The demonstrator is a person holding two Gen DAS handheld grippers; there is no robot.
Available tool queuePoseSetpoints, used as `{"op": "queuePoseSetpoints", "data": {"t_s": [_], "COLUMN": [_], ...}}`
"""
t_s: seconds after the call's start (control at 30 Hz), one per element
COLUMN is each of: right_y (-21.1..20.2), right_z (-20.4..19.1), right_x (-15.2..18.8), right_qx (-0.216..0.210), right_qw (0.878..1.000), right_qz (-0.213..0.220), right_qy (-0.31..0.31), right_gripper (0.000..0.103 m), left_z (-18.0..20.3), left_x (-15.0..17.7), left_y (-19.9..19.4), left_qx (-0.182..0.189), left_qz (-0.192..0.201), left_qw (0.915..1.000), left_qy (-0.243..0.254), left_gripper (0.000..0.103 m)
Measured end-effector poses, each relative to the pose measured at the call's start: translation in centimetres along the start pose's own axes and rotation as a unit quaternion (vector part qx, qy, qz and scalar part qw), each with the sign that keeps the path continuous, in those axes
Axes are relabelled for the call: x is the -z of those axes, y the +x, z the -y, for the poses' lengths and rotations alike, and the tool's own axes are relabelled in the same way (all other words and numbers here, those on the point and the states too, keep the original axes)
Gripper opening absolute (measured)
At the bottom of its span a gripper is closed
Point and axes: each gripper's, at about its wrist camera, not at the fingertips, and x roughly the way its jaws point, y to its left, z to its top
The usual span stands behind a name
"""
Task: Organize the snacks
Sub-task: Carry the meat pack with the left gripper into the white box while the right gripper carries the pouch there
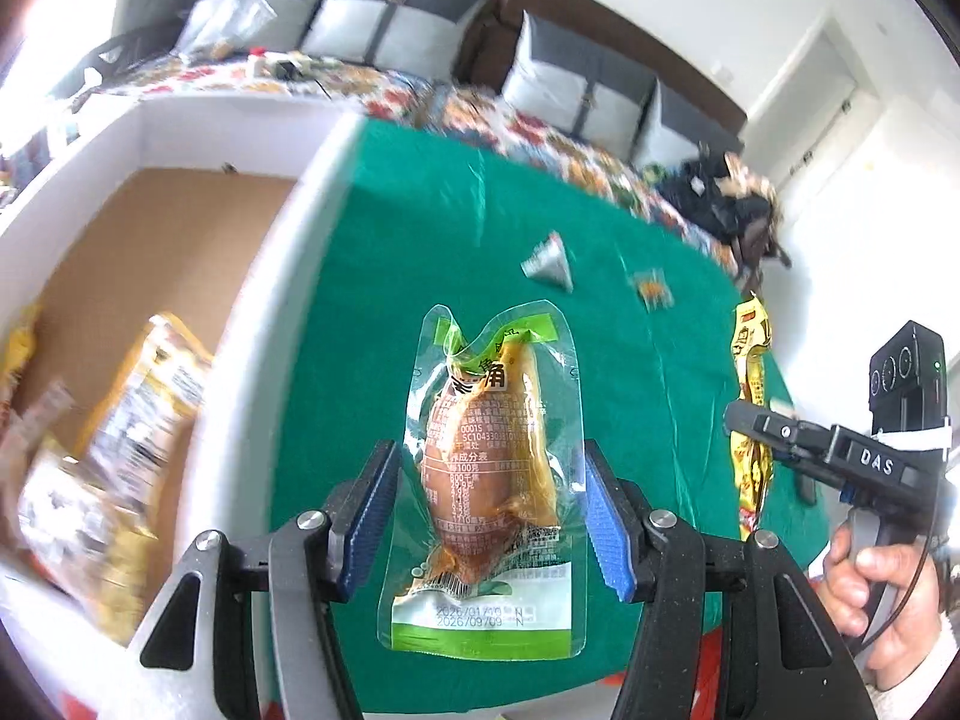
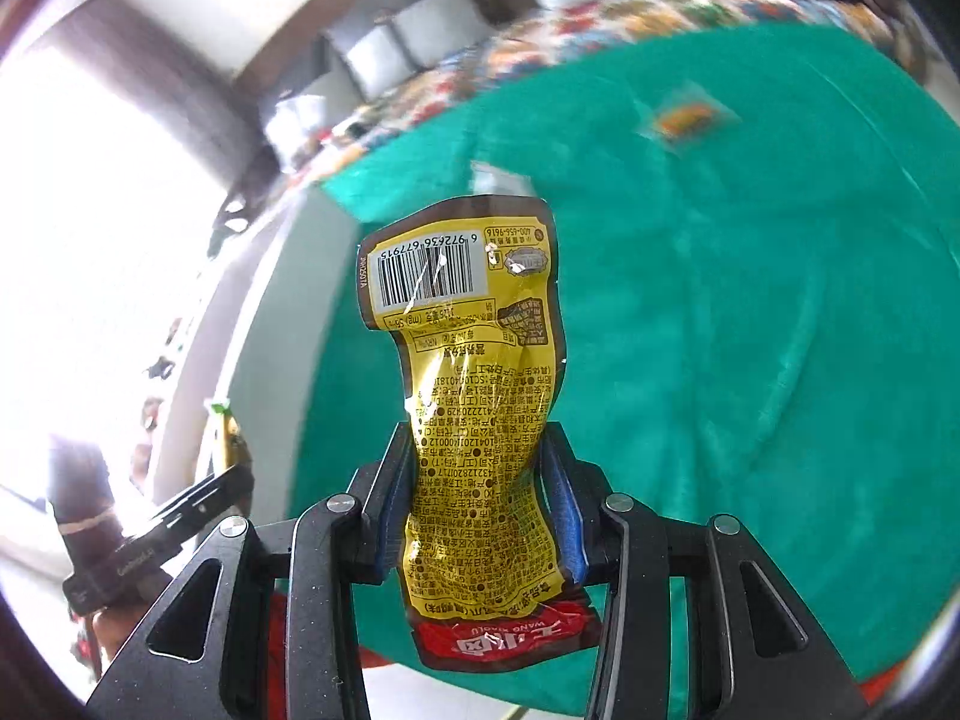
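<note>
My left gripper [image 1: 489, 516] is shut on a clear green-trimmed pouch with a brown chicken leg [image 1: 489, 468], held above the green cloth [image 1: 390, 276] next to the white box [image 1: 288, 240]. My right gripper [image 2: 477, 504] is shut on a yellow snack pouch with a barcode [image 2: 474, 396], held above the green cloth [image 2: 750, 330]. The right gripper and its yellow pouch [image 1: 750, 414] also show at the right of the left wrist view. A small silver triangular packet [image 1: 549, 261] and a small clear packet with orange contents [image 1: 651, 288] lie on the cloth.
The white box has a brown floor [image 1: 150, 252] and holds several blurred yellow snack bags [image 1: 138, 420]. A patterned cloth [image 1: 540, 132] with grey storage bins [image 1: 396, 18] lies behind. The small orange packet [image 2: 684, 117] lies far on the cloth in the right wrist view.
</note>
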Motion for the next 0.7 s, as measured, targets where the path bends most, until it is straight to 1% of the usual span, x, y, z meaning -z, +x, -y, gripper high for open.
{"op": "queuePoseSetpoints", "data": {"t_s": [0.07,0.13,0.23,0.27,0.33,0.4,0.43,0.47,0.53,0.57,0.63,0.67,0.7], "right_y": [1.1,2.3,4.9,5.8,8.0,10.2,11.3,12.2,12.8,12.7,11.5,11.2,10.4], "right_z": [-4.3,-9.1,-16.4,-18.3,-22.2,-24.8,-25.6,-26.1,-25.5,-24.9,-22.7,-21.3,-19.9], "right_x": [-1.0,-1.6,-1.4,-1.3,-0.7,0.0,0.1,0.2,0.4,0.5,0.2,0.2,0.3], "right_qx": [-0.03,-0.062,-0.106,-0.114,-0.124,-0.128,-0.124,-0.122,-0.123,-0.124,-0.111,-0.093,-0.073], "right_qw": [0.999,0.996,0.987,0.984,0.978,0.975,0.974,0.974,0.975,0.976,0.977,0.978,0.978], "right_qz": [-0.004,-0.011,-0.031,-0.037,-0.046,-0.047,-0.051,-0.058,-0.057,-0.05,-0.033,-0.024,-0.016], "right_qy": [-0.031,-0.067,-0.119,-0.131,-0.163,-0.178,-0.181,-0.182,-0.175,-0.174,-0.18,-0.186,-0.193], "right_gripper": [0.043,0.043,0.043,0.043,0.045,0.057,0.067,0.073,0.072,0.072,0.072,0.072,0.072], "left_z": [-2.4,-5.4,-10.7,-12.4,-15.7,-18.4,-19.4,-20.1,-21.0,-21.1,-20.6,-19.9,-18.8], "left_x": [-1.4,-2.8,-3.9,-3.9,-3.5,-2.6,-1.9,-1.4,-0.3,0.1,0.7,0.8,0.7], "left_y": [-2.1,-3.8,-5.6,-6.1,-6.6,-7.1,-7.4,-7.7,-8.5,-8.8,-9.3,-9.3,-9.3], "left_qx": [-0.023,-0.062,-0.126,-0.149,-0.197,-0.228,-0.236,-0.244,-0.257,-0.26,-0.26,-0.258,-0.251], "left_qz": [0.018,0.031,0.036,0.035,0.033,0.029,0.033,0.04,0.053,0.057,0.071,0.075,0.081], "left_qw": [0.9995,0.9972,0.9896,0.9859,0.9754,0.9649,0.961,0.9572,0.9508,0.9493,0.9484,0.9491,0.9515], "left_qy": [-0.013,-0.027,-0.06,-0.069,-0.094,-0.127,-0.14,-0.151,-0.164,-0.167,-0.167,-0.164,-0.158], "left_gripper": [0.058,0.058,0.059,0.06,0.06,0.072,0.081,0.083,0.084,0.085,0.085,0.085,0.085]}}
